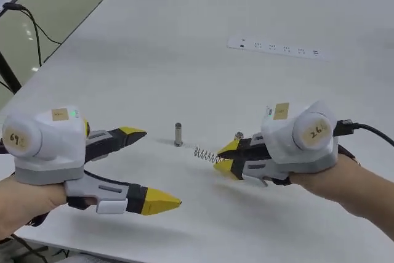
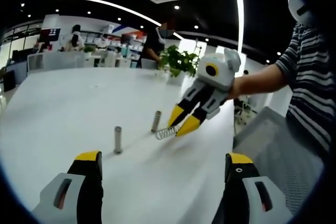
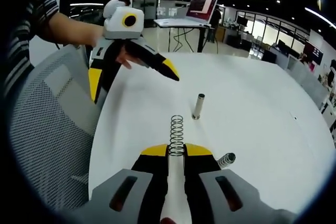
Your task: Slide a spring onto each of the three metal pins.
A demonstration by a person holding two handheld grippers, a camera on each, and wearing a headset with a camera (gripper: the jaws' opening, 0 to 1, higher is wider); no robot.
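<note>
A bare metal pin (image 1: 178,135) stands upright on the white table (image 1: 184,41). My right gripper (image 1: 226,157) is shut on one end of a spring (image 1: 205,154), which points out toward that pin and stops a little short of it. In the right gripper view the spring (image 3: 177,128) sticks out between the shut jaws, with the pin (image 3: 198,106) just beyond. A second pin (image 3: 227,158) beside the right jaw looks ribbed, as if wrapped in a coil. My left gripper (image 1: 151,165) hovers open and holds nothing, to the left of the bare pin (image 2: 118,140).
A white power strip (image 1: 274,47) lies flat at the back right of the table. A black cable (image 1: 31,23) hangs past the table's left edge. A grey mesh chair (image 3: 47,129) stands at the near side of the table.
</note>
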